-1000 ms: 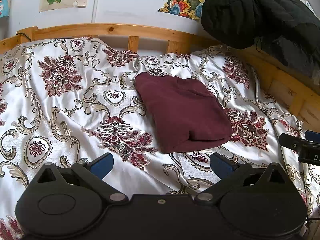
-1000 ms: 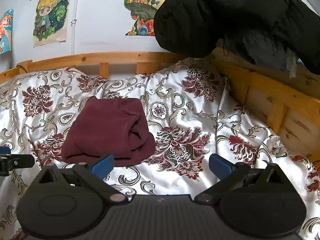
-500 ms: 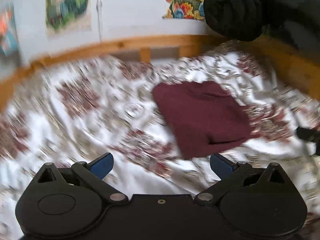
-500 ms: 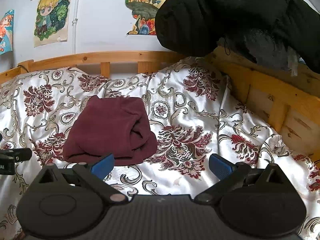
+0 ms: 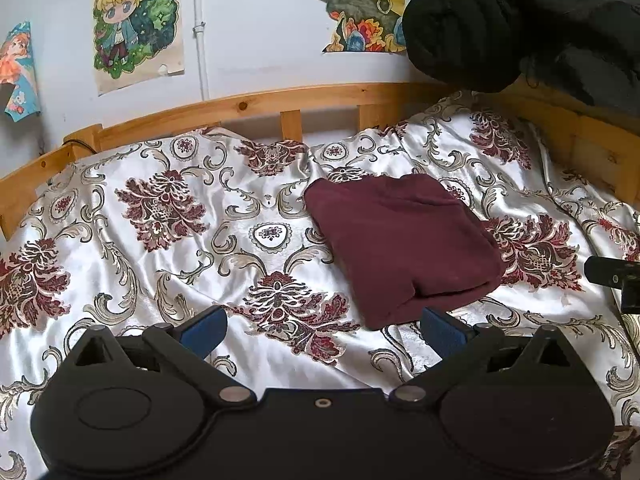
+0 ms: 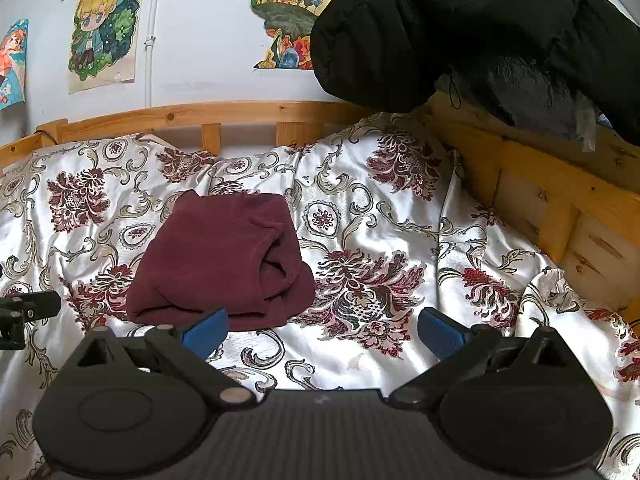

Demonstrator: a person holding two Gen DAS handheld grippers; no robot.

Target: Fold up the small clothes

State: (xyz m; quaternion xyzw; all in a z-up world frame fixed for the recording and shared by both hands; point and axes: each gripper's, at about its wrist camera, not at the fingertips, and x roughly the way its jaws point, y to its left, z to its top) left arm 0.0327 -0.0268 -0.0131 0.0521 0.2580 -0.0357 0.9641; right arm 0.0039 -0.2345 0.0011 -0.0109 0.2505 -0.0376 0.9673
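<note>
Maroon garment (image 5: pixel 400 240) lies folded on the bed (image 5: pixel 120 240), just beyond both tools. Left tool (image 5: pixel 320 326) and right tool (image 6: pixel 322 330): released, empty. Folding appears complete; next move likely removal or final smoothing.

A bed (image 5: pixel 120 216) with a white floral cover fills the view ahead of the tool. A wooden rail (image 5: pixel 320 96) runs along its far edge against a white wall (image 5: pixel 256 28) hung with cartoon posters (image 5: pixel 136 20). A black coat (image 6: pixel 460 28) hangs at upper right.
</note>
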